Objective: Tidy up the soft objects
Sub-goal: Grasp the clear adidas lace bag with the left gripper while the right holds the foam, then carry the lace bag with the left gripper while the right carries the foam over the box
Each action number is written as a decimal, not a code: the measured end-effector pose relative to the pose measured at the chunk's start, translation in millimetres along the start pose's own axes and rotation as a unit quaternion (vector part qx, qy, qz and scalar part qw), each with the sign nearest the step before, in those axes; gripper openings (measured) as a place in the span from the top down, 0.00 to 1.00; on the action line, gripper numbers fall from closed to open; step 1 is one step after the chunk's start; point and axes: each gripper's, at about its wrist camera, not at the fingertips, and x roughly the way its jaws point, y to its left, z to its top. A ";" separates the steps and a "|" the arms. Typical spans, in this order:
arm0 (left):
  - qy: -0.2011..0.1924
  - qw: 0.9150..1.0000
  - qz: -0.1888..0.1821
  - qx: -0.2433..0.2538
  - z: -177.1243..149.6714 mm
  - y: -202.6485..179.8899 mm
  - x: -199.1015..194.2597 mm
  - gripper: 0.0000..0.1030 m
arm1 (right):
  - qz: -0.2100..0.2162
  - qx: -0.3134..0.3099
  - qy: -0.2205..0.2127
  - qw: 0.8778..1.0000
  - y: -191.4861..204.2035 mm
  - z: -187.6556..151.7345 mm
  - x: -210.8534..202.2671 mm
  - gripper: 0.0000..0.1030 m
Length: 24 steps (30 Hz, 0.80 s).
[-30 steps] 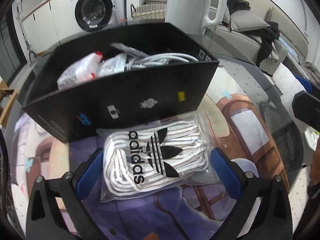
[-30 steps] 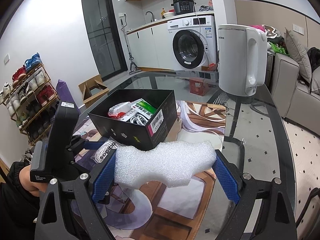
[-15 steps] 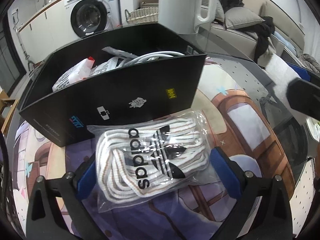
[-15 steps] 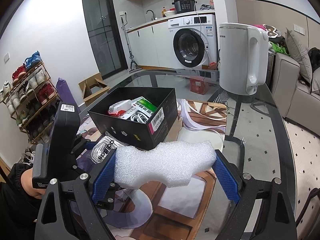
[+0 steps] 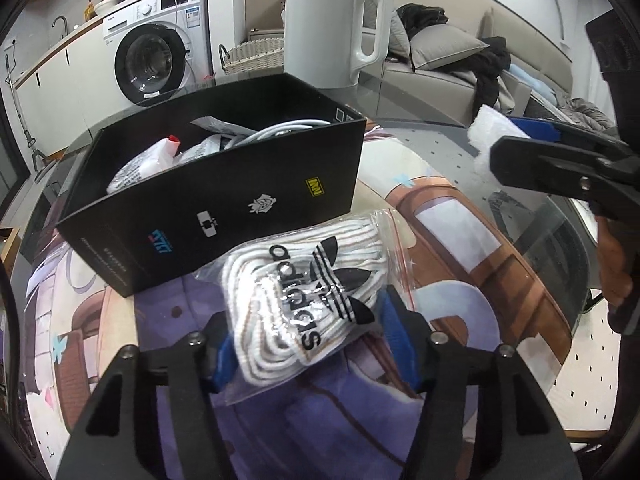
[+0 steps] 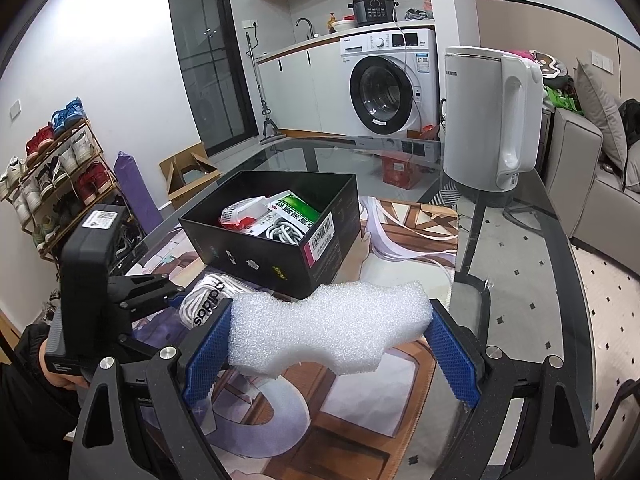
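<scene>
My left gripper [image 5: 312,340] is shut on a clear zip bag of white Adidas laces [image 5: 308,300], pinching it between the blue pads just in front of the open black box [image 5: 224,196]. The bag also shows in the right wrist view [image 6: 208,300]. The box [image 6: 276,240] holds packets and a white cable. My right gripper [image 6: 328,344] is shut on a white foam piece [image 6: 328,328], held above the mat to the right of the box. The foam's tip shows at the right in the left wrist view [image 5: 486,136].
A white electric kettle [image 6: 488,120] stands at the table's far right behind the box. A printed mat [image 5: 460,240] covers the glass table [image 6: 532,280]. A washing machine [image 6: 388,84], a shoe rack [image 6: 48,168] and a sofa [image 5: 440,64] lie beyond the table.
The left gripper's jaws have closed onto the lace bag, squeezing it narrower, and the bag has lifted and tilted. The right gripper still holds the foam, moved slightly nearer the left one.
</scene>
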 end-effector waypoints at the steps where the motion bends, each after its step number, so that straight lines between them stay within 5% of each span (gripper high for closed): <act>1: -0.002 1.000 0.000 -0.001 -1.3 1.1 -1.5 0.42 | 0.000 0.000 0.000 1.000 0.6 0.0 0.2 0.11; 24: -0.112 0.991 0.000 -0.076 10.2 54.5 -68.1 0.43 | 0.011 -0.042 -0.026 0.999 25.3 13.2 2.3 0.11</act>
